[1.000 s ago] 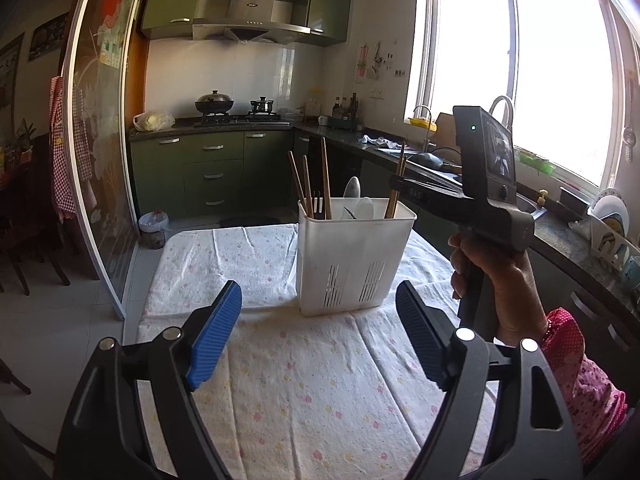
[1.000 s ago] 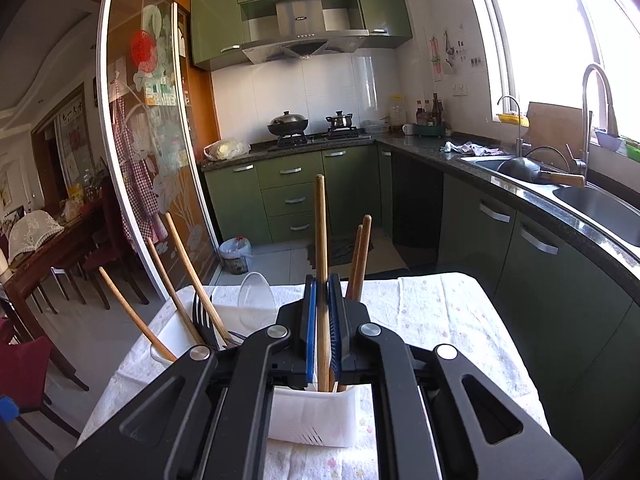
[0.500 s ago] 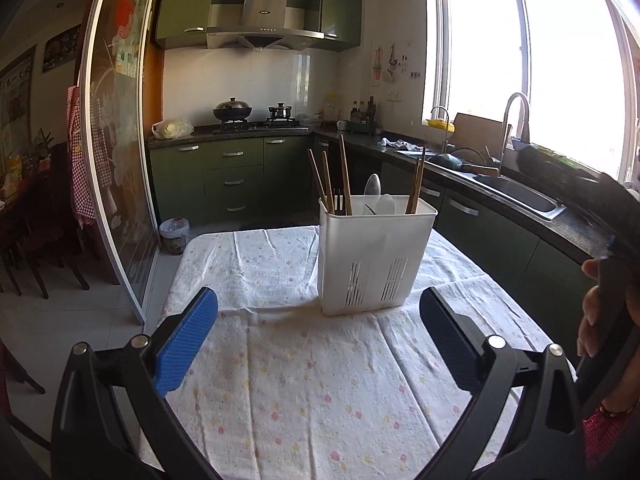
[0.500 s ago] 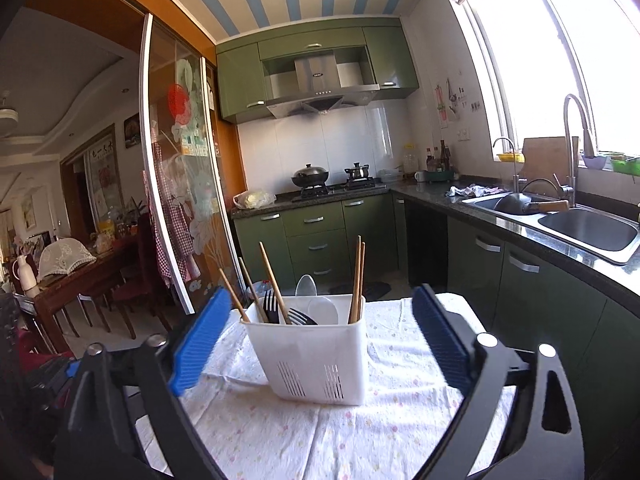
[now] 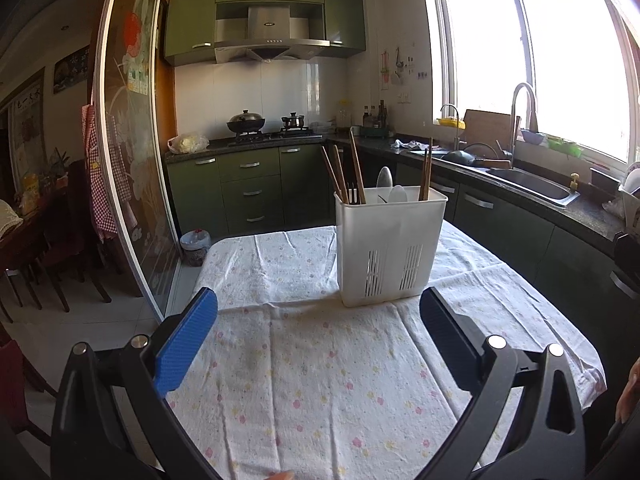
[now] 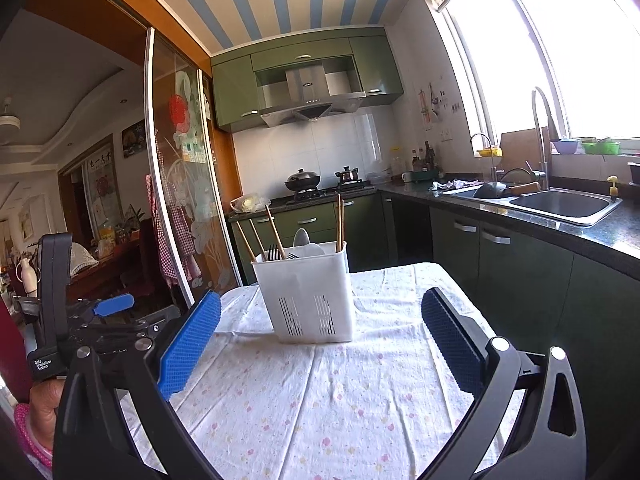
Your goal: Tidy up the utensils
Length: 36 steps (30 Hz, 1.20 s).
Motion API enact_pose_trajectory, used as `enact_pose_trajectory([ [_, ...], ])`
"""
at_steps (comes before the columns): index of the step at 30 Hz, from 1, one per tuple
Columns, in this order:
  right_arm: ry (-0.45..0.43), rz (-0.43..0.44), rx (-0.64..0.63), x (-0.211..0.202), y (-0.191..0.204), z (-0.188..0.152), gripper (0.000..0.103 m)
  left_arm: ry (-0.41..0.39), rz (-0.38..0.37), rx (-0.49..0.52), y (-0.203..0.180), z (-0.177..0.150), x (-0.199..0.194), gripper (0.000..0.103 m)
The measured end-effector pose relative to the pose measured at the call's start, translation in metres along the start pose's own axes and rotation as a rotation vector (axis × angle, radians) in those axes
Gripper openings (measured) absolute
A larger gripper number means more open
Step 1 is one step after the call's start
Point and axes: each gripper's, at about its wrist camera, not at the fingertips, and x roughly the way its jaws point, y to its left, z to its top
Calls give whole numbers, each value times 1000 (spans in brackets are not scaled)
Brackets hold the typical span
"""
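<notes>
Both of our grippers stand wide and empty: the left gripper (image 5: 318, 330) and the right gripper (image 6: 320, 330) hold nothing between their blue pads. Ahead of each, well apart, the white utensil caddy (image 5: 390, 246) stands upright on the flowered cloth (image 5: 320, 380). Its chopsticks (image 5: 352, 172), fork and spoon are sorted, so we judge the task essentially finished.

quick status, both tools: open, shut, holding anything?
Left tool: open, nothing between its fingers.
Right tool: open, empty; the white utensil holder stands apart on the tablecloth.
</notes>
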Motion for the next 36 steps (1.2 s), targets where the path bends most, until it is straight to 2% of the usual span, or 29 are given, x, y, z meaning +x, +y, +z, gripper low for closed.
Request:
enact_pose_trajectory([
  [7, 14, -16, -23, 9, 5, -1, 99, -23, -10, -14, 3, 3, -4, 96],
  [16, 40, -24, -7, 22, 0, -1, 99, 0, -25, -21, 3, 2, 5, 96],
  [24, 52, -25, 2, 24, -4, -1, 99, 17, -9, -9, 0, 2, 7, 96],
  [36, 52, -24, 8, 25, -6, -2, 99, 7, -8, -12, 2, 3, 5, 96],
])
